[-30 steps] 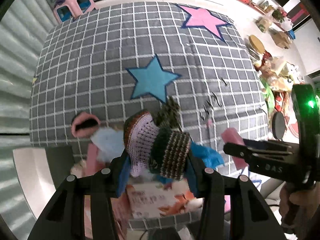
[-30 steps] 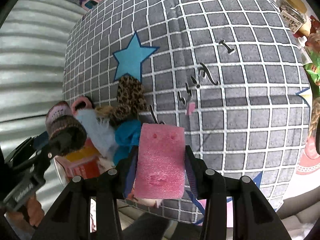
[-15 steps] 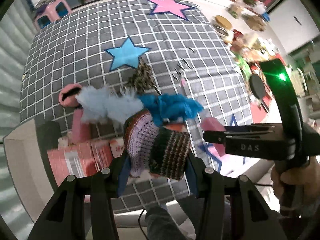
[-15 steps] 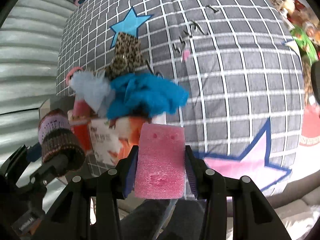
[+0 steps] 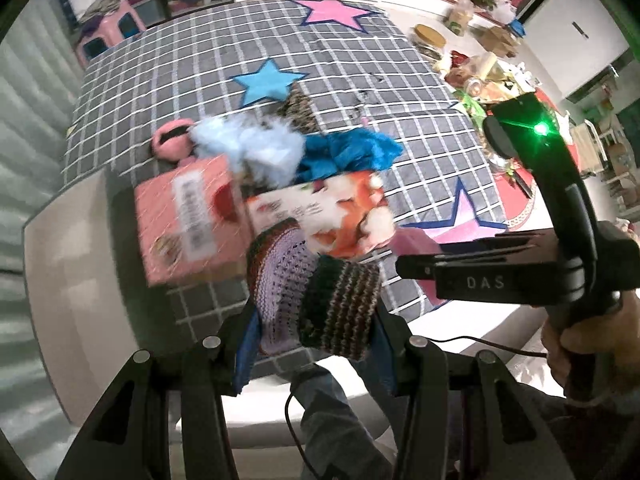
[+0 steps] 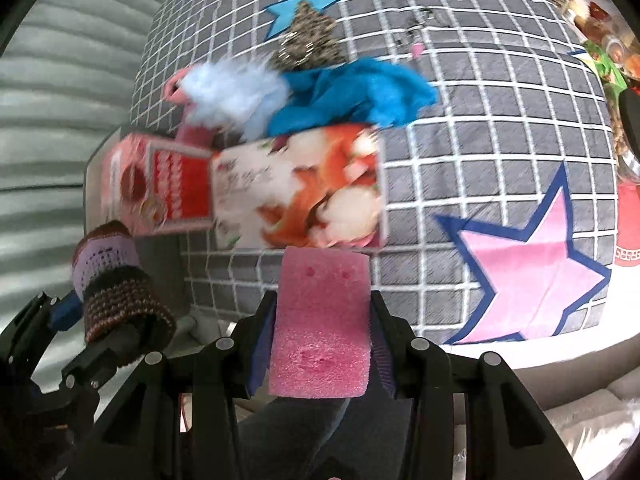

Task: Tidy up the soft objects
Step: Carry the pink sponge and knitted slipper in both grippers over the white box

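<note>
My left gripper (image 5: 314, 316) is shut on a rolled knitted piece (image 5: 312, 288), lilac and brown striped, held above the near edge of the checked blanket (image 5: 360, 80). The same roll (image 6: 116, 280) shows at the lower left of the right wrist view. My right gripper (image 6: 320, 320) is shut on a pink foam sponge (image 6: 320, 320), also over the near edge. Behind them on the blanket lie a blue cloth (image 6: 352, 92), a pale blue fluffy piece (image 6: 236, 92), a leopard-print piece (image 6: 308, 36) and a pink soft item (image 5: 172, 144).
Two printed cartons (image 5: 256, 212) lie by the blanket's near-left corner, next to a white surface (image 5: 72, 280). Jars and packets (image 5: 480, 68) crowd the floor on the right. A pink stool (image 5: 112, 28) stands beyond the far corner. A person's legs (image 5: 336, 408) are below.
Both grippers have drawn back toward the near edge of the blanket with their loads. The cartons and the soft pile now lie farther ahead in both views.
</note>
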`<state>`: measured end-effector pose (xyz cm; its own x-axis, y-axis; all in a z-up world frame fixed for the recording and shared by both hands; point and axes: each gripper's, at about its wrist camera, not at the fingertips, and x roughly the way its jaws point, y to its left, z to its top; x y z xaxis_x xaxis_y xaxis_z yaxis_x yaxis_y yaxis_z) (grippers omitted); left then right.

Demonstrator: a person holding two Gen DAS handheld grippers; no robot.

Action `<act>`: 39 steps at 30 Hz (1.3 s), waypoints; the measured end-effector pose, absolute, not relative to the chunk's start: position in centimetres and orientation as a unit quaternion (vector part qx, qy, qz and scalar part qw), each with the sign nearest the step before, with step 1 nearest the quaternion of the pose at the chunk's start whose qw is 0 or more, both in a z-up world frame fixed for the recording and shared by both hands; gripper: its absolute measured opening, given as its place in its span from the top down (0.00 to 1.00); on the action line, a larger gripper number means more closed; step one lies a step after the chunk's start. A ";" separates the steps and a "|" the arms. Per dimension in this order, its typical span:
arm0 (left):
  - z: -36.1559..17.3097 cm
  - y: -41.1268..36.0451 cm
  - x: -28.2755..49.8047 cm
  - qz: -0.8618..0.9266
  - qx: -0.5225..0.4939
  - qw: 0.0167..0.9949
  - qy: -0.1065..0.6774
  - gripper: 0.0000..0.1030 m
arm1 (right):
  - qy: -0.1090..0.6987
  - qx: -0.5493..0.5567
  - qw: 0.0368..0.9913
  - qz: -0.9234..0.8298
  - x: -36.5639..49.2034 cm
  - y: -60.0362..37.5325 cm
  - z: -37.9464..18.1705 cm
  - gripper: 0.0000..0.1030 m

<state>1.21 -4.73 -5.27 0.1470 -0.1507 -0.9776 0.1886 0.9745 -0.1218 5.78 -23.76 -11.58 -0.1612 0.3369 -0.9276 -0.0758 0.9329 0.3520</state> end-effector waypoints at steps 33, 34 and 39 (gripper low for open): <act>-6.0 14.7 -8.3 0.140 -0.154 0.774 0.597 0.49 | 0.696 -0.108 0.637 0.313 1.2 -4.3 -7.6 0.56; -6.0 15.1 -8.5 0.146 -0.155 0.774 0.596 0.49 | 0.693 -0.112 0.637 0.318 1.2 -3.7 -7.4 0.56; -6.6 17.9 -9.6 0.181 -0.175 0.765 0.593 0.49 | 0.680 -0.133 0.633 0.345 1.1 -0.1 -6.6 0.56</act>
<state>-9.60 17.91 -6.65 0.2323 0.0696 -0.9701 -0.4842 0.8733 -0.0533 1.07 -0.14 -6.62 -0.1637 0.2559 -0.9528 -0.6178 0.7264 0.3012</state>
